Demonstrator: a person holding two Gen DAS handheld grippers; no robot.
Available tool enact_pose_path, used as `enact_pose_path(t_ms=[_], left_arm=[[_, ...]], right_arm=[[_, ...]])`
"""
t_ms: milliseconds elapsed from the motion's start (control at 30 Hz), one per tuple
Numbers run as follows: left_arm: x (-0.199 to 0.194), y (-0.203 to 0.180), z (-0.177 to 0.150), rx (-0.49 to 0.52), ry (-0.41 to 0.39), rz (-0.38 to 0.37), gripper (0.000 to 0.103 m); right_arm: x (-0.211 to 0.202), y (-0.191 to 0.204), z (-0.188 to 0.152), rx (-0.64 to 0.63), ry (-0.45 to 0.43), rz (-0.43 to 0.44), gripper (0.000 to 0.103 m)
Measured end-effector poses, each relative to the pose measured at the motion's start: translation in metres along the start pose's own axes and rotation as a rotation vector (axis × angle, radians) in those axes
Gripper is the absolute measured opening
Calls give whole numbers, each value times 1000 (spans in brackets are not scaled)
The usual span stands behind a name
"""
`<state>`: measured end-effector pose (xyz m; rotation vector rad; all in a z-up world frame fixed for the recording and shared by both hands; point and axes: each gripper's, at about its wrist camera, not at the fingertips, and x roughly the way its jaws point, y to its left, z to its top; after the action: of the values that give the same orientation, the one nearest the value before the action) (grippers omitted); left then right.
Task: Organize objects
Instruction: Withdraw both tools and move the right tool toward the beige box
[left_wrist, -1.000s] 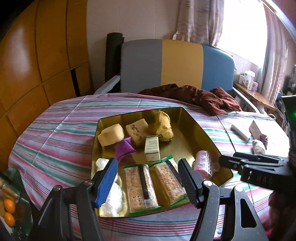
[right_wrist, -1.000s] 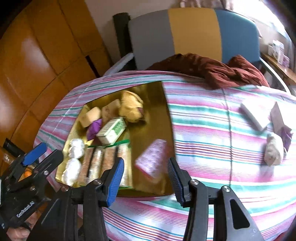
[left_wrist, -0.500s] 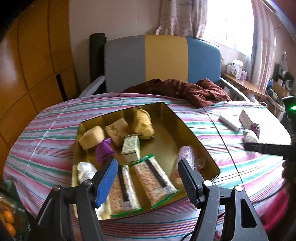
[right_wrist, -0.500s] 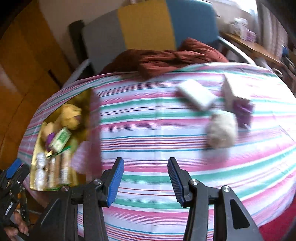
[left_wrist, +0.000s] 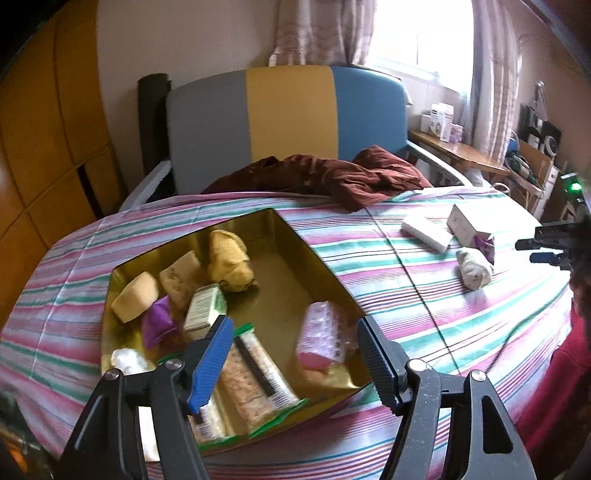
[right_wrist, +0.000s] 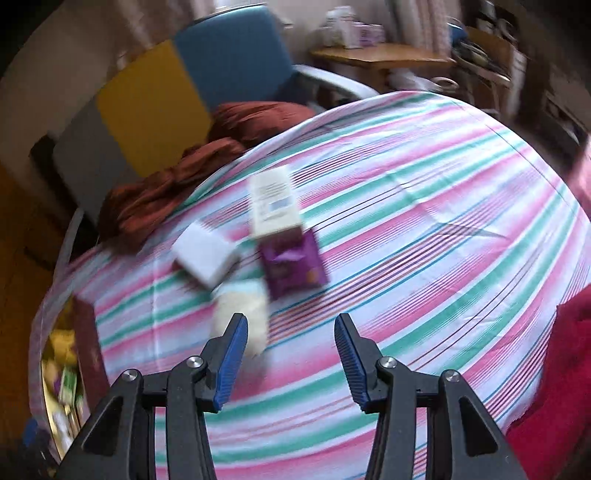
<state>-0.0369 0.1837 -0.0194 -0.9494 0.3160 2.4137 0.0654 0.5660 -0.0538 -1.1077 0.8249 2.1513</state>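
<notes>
Four loose items now fill the right wrist view: a soft cream bundle (right_wrist: 242, 314), a purple foil packet (right_wrist: 291, 260), a cream carton (right_wrist: 273, 203) and a flat white block (right_wrist: 207, 254). The right gripper (right_wrist: 288, 354), fingers apart and empty, has swung off the shiny gold metal tray (left_wrist: 325, 258), likely to collect them. The left gripper (left_wrist: 291, 354), also spread, hovers low in frame over the tray's crinkly wrapped snacks.

Home: curtains (left_wrist: 317, 33), armchair (left_wrist: 288, 122)
</notes>
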Motion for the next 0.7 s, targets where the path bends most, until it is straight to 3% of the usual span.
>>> enact_pose_path(t_ms=[333,433,467,633,667,700], left_arm=[[18,-34,8,59,30,-47,71],[23,-42,10,72,41,-57,71],[25,-45,11,77,43,-58,71],[35,-64,22,96,48,-94,71],[37,-68,25,100,48,-101,71],[39,-75,28,105,47,-114,71]], right_arm=[[54,5,31,-33,44,-12,52],[69,7,37,-18,37,-10,67],[74,9,38,-21,45,2,68],[97,13,35,-83,84,-50,68],[102,13,34,-90,100,-64,60],[103,11,33,-93,101,-74,58]])
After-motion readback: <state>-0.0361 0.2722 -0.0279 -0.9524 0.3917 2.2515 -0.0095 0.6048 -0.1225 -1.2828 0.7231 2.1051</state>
